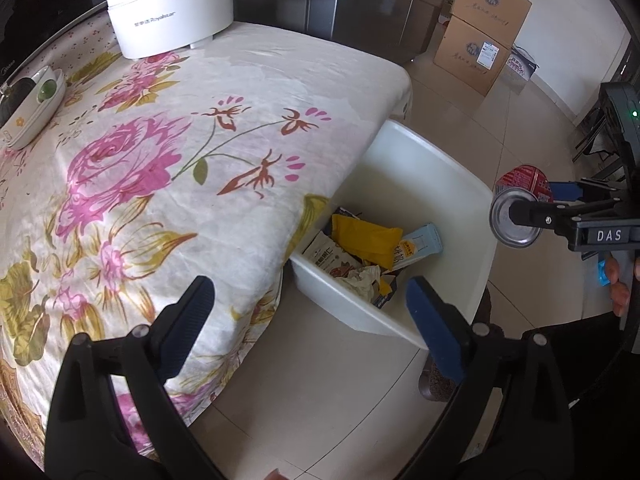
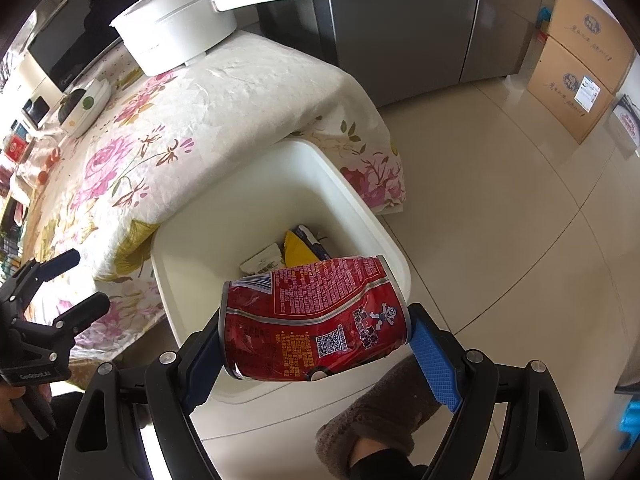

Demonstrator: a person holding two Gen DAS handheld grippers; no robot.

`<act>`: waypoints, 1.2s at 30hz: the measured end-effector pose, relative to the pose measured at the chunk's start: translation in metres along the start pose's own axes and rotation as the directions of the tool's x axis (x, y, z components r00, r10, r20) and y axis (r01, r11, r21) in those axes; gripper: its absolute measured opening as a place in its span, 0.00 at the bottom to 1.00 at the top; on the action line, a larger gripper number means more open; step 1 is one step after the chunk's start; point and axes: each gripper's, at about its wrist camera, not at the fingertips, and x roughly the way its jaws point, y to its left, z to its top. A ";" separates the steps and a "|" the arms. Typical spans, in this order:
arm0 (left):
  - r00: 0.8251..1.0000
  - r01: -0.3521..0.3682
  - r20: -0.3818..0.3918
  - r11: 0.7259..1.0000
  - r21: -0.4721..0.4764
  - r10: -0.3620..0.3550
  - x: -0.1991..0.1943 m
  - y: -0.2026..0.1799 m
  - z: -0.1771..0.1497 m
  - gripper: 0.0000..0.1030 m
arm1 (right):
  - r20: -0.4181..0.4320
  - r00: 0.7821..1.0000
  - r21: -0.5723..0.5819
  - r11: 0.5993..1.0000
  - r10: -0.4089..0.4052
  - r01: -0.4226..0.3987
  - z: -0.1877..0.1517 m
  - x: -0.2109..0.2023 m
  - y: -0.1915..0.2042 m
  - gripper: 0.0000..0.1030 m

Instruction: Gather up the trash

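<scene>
The right gripper (image 2: 316, 336) clamps the red can (image 2: 316, 320) sideways by its two ends above the white bin (image 2: 360, 200) beside the table (image 1: 240, 92), probably so it falls among the wrappers (image 1: 366, 236), while the left gripper (image 1: 308, 320) stands wide and empty.

Floral-clothed table (image 1: 248, 92) bears white pot (image 1: 168, 12), dish (image 1: 36, 108).

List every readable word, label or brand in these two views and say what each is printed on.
"Royalstar": side of the white electric pot.
"DAS": body of the right tongs.
"GenRobot.AI": body of the left tongs.
Red can: QR code and dense print, too small to read.
Cardboard boxes and wrappers in the white bin: print unreadable.
</scene>
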 end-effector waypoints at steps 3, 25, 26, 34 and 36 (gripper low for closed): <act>1.000 -0.015 0.005 1.000 -0.019 0.015 -0.009 0.011 -0.007 0.94 | 0.001 1.000 -0.018 1.000 0.004 -0.004 0.002 0.001 0.012 0.84; 0.990 -0.108 0.075 0.978 -0.180 0.123 -0.064 0.078 -0.045 0.99 | 0.078 0.996 -0.169 0.985 -0.032 0.045 0.015 -0.011 0.096 0.88; 0.987 -0.115 0.085 0.976 -0.187 0.133 -0.067 0.079 -0.045 0.99 | 0.094 0.995 -0.176 0.983 -0.034 0.050 0.015 -0.015 0.099 0.88; 0.953 -0.202 0.162 0.938 -0.282 0.254 -0.099 0.080 -0.057 0.99 | 0.179 0.983 -0.199 0.977 -0.042 0.078 0.005 -0.044 0.121 0.89; 0.946 -0.221 0.160 0.923 -0.315 0.282 -0.105 0.081 -0.064 0.99 | 0.217 0.975 -0.203 0.975 -0.043 0.088 -0.001 -0.056 0.127 0.89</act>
